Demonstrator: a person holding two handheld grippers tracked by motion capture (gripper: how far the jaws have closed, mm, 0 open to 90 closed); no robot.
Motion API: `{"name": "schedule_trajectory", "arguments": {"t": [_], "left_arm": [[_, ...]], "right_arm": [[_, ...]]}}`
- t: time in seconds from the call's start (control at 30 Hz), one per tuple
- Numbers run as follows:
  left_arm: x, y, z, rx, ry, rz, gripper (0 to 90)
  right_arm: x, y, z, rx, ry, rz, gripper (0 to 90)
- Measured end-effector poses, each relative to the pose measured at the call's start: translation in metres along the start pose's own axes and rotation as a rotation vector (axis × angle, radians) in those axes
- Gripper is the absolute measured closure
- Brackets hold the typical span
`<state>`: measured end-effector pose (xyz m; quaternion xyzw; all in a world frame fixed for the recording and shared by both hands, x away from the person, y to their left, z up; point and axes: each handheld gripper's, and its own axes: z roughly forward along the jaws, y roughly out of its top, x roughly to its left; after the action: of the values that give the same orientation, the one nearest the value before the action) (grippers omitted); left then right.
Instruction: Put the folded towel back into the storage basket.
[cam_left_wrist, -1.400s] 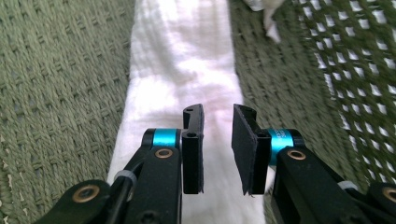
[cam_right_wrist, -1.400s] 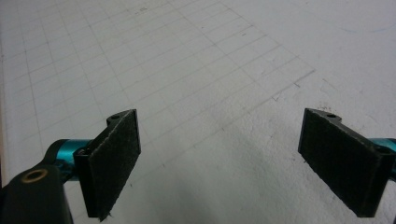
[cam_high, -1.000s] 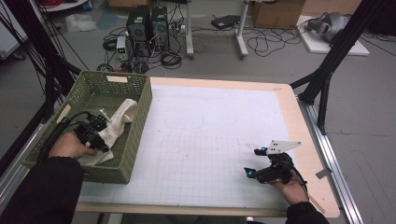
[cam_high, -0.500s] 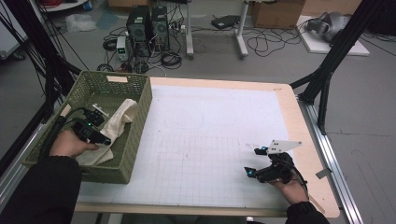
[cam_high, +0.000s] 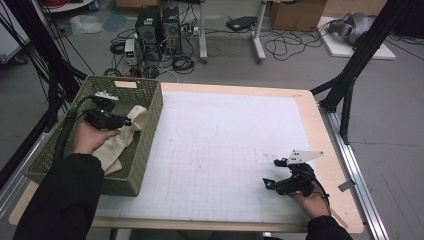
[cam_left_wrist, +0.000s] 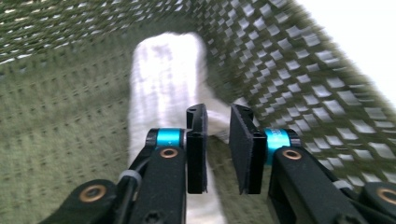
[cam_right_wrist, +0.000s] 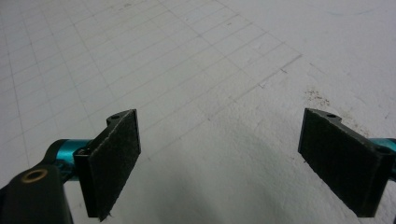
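A white cloth (cam_high: 117, 145) lies in a green woven basket (cam_high: 146, 145) at the table's left. My left gripper (cam_high: 129, 121) is inside the basket, its jaws nearly together and pinching a fold at the cloth's upper end. In the left gripper view the cloth (cam_left_wrist: 163, 79) runs up the basket wall (cam_left_wrist: 60, 93), and a bit of it bridges the narrow gap at the left gripper (cam_left_wrist: 218, 135) tips. The jaws have just eased open slightly, with the fold still between them. My right gripper (cam_high: 271, 173) rests at the table's front right, open (cam_right_wrist: 219, 163) and holding nothing.
A white gridded mat (cam_high: 225, 130) covers the table between the basket and the right hand. Black frame poles (cam_high: 357, 65) stand at both sides. Computer towers (cam_high: 157, 30) and cables lie on the floor behind the table.
My left gripper has risen and moved toward the far side of the basket, drawing the cloth's end up with it. The right gripper has stayed put.
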<state>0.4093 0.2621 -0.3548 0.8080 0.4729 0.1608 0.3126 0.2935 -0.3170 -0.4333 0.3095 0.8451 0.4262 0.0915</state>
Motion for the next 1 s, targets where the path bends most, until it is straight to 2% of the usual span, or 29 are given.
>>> {"name": "schedule_trajectory", "arguments": {"t": [0.07,0.13,0.17,0.27,0.33,0.4,0.5,0.53,0.57,0.6,0.67,0.7,0.83,0.9,0.97,1.0], "left_arm": [[0.001,0.0,0.005,0.012,0.033,0.019,68.8],[0.001,-0.001,0.01,0.009,0.045,0.026,64.7],[0.0,-0.002,0.013,0.022,0.071,0.031,62.2],[-0.001,-0.007,0.022,0.071,0.091,0.032,59.6],[-0.003,-0.009,0.029,0.121,0.134,0.03,58.9],[-0.004,-0.012,0.035,0.151,0.152,0.025,58.0],[-0.005,-0.014,0.039,0.189,0.169,0.017,65.1],[-0.004,-0.014,0.039,0.203,0.165,0.006,71.7],[-0.002,-0.015,0.039,0.218,0.158,-0.019,83.2],[-0.001,-0.015,0.038,0.221,0.154,-0.033,86.4],[0.0,-0.015,0.036,0.207,0.155,-0.066,87.4],[0.001,-0.014,0.034,0.185,0.16,-0.089,87.6],[0.008,-0.016,0.016,0.04,0.246,-0.197,87.8],[0.013,-0.019,0.001,-0.071,0.322,-0.265,87.8],[0.015,-0.022,-0.005,-0.113,0.357,-0.29,87.7],[0.015,-0.023,-0.005,-0.113,0.359,-0.281,87.7]], "right_arm": [[0.0,-0.001,-0.001,0.0,-0.007,0.008,12.2],[0.0,-0.002,-0.001,-0.001,-0.011,0.01,12.2],[0.0,-0.003,-0.002,-0.002,-0.011,0.008,12.2],[0.001,-0.003,-0.003,-0.003,-0.015,0.014,12.2],[0.001,-0.003,-0.003,-0.006,-0.015,0.007,12.2],[0.001,-0.003,-0.002,-0.005,-0.008,0.005,12.2],[0.002,-0.003,-0.002,-0.004,-0.008,-0.003,12.2],[0.001,-0.003,-0.002,-0.008,-0.007,-0.004,12.2],[0.001,-0.003,-0.003,-0.011,-0.006,-0.005,12.2],[0.001,-0.003,-0.003,-0.01,-0.005,-0.001,12.2],[0.0,-0.003,-0.004,-0.016,-0.002,-0.002,12.2],[0.0,-0.003,-0.004,-0.016,-0.001,-0.003,12.2],[0.001,-0.002,-0.004,-0.017,-0.002,-0.012,12.2],[0.002,-0.001,-0.005,-0.023,-0.004,-0.018,12.2],[0.002,-0.001,-0.005,-0.026,-0.004,-0.017,12.2],[0.002,-0.001,-0.005,-0.023,-0.005,-0.016,12.2]]}}
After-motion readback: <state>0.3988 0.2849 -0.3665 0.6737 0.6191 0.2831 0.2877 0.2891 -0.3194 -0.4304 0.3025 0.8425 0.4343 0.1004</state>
